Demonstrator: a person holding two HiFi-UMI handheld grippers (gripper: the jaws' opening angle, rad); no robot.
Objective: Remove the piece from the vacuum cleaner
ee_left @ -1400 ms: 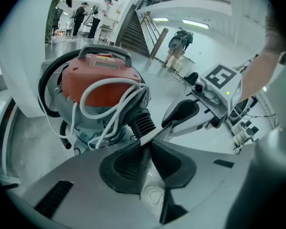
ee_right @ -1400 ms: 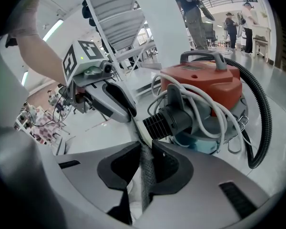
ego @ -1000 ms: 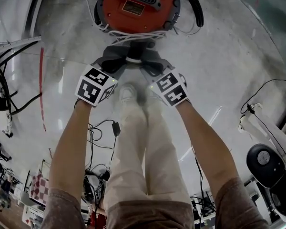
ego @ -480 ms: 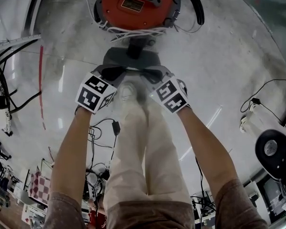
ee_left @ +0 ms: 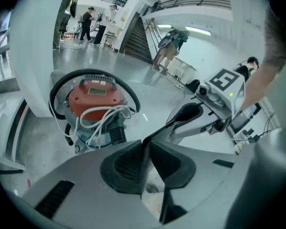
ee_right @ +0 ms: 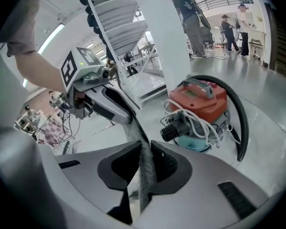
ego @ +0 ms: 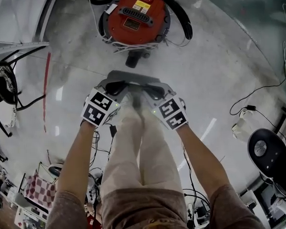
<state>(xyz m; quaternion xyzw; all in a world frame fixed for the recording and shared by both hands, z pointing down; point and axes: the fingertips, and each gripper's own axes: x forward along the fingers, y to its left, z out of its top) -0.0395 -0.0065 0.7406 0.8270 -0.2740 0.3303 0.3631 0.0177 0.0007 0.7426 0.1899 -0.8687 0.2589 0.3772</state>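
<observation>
The left tongs (ego: 115, 87) and right tongs (ego: 155, 88) each pinch nearly closed on an end of the grey piece (ego: 133, 76), sharing its weight, just clear of the vacuum cleaner (ego: 136, 18)

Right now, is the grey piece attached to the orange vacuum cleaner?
No, the head view shows bare floor between the grey piece and the vacuum cleaner.

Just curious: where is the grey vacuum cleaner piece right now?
The grey piece sits mid head view, clamped between the left gripper and right gripper, apart from the vacuum cleaner on the floor.
</observation>
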